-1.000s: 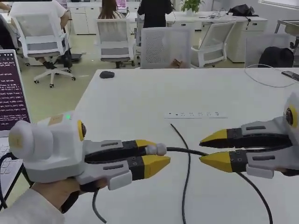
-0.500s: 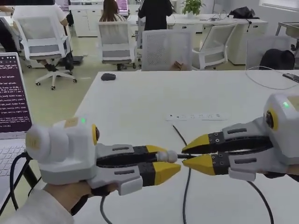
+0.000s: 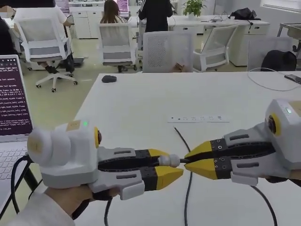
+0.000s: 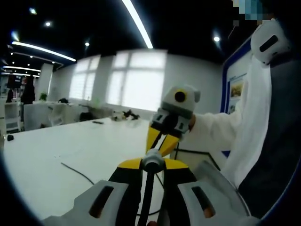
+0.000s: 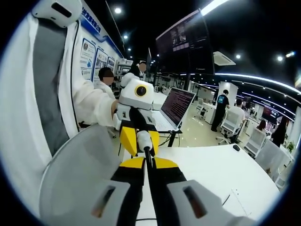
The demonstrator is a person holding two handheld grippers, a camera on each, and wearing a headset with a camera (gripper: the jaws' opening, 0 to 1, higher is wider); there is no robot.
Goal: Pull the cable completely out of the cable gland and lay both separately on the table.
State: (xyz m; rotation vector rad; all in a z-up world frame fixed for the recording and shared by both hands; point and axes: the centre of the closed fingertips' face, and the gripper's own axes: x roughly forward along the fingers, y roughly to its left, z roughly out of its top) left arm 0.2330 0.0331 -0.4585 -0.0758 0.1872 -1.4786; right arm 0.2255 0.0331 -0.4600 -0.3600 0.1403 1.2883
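Observation:
My left gripper (image 3: 170, 168) is held level above the white table (image 3: 136, 113), shut on a pale grey cable gland (image 3: 168, 160) that pokes out past its yellow tips. A black cable (image 3: 188, 188) leaves the gland toward the right. My right gripper (image 3: 188, 160) faces it tip to tip, its jaws shut on the cable just beside the gland. The rest of the cable hangs down and trails over the table. In the left gripper view the gland (image 4: 153, 160) sits between my jaws. In the right gripper view the cable (image 5: 148, 157) runs to the gland (image 5: 143, 140).
A white power strip (image 3: 197, 119) lies mid-table behind the grippers. A black mouse (image 3: 108, 78) rests near the far edge, a laptop (image 3: 14, 108) stands off the left side, and a phone (image 3: 294, 77) lies far right. Office chairs and people are behind the table.
My right gripper has moved left along the cable up to the gland, and its jaws have come together on the cable. The left gripper still holds the gland.

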